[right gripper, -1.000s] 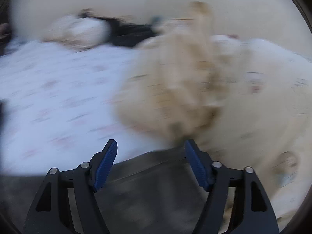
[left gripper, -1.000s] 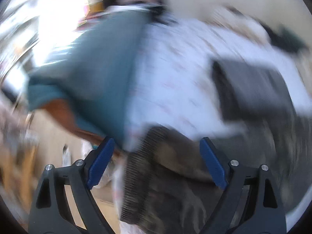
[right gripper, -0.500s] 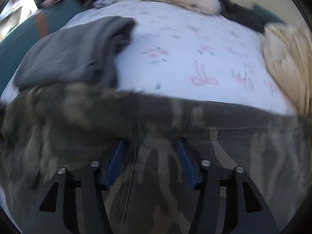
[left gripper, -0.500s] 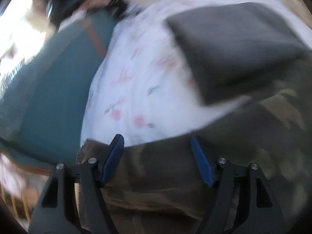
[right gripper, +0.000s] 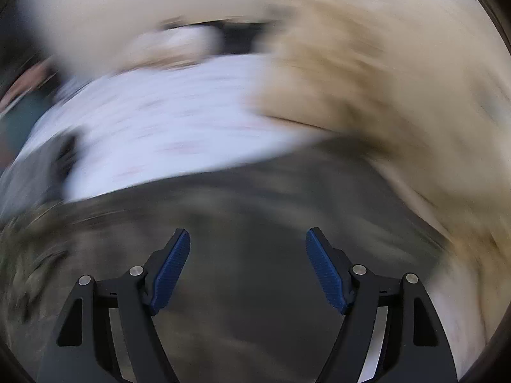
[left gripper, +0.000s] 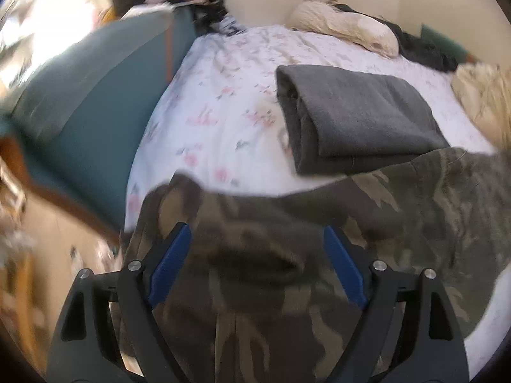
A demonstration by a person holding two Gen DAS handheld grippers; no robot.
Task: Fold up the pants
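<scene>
Camouflage pants (left gripper: pixel 399 210) lie spread on the floral bedsheet (left gripper: pixel 217 121) along its near edge. My left gripper (left gripper: pixel 255 239) is open, its blue pads wide apart just above the pants' left end. In the blurred right wrist view, my right gripper (right gripper: pixel 247 239) is also open above the pants (right gripper: pixel 242 210), with nothing between its pads.
A folded grey garment (left gripper: pixel 361 111) lies on the bed behind the pants. A cream blanket (left gripper: pixel 485 95) is heaped at the right, also seen in the right wrist view (right gripper: pixel 367 89). A pillow (left gripper: pixel 345 28) and dark clothes (left gripper: pixel 424 51) lie at the back. A teal bed frame (left gripper: pixel 86 115) borders the left side.
Both grippers have opened wider over the pants. The right gripper has swung right toward the cream blanket and is still moving. The left view has pulled back slightly.
</scene>
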